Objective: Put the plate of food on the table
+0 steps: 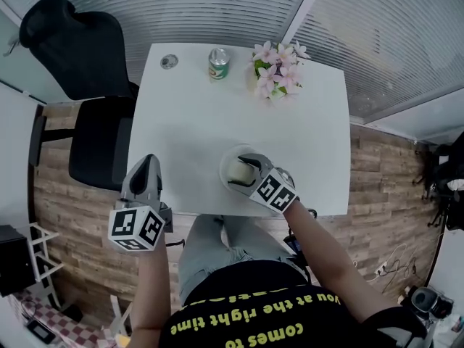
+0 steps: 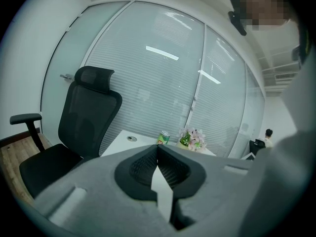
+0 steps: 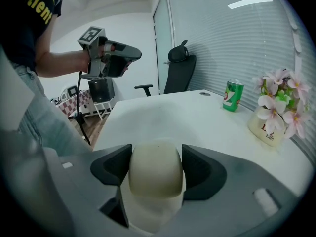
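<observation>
The plate of food [image 1: 230, 167], a pale, domed portion on a white dish, sits at the 6 o'clock edge of the white tabletop [image 1: 210, 125], directly in front of the person. The frames do not show whether it rests on the surface or hangs just above it. The right gripper [image 1: 243, 172] reaches in from 5 o'clock. In the right gripper view its dark jaws press against both sides of the cream-coloured dome, pinching it.

The left gripper [image 1: 148, 161] is held in the air at 8 o'clock, off the tabletop's left edge. Its jaws are pressed together at the tips with nothing between them, as the left gripper view shows.

Across the tabletop, a green can [image 1: 218, 63] stands upright at 12 o'clock. A pot of pink flowers [image 1: 278, 69] stands just beside it at 1 o'clock, and a small round grommet [image 1: 169, 61] marks the 11 o'clock corner. A black office chair [image 1: 90, 100] stands against the tabletop's left side at 9 to 10 o'clock. Frosted glass partitions with blinds [image 1: 181, 9] run behind the far edge.
</observation>
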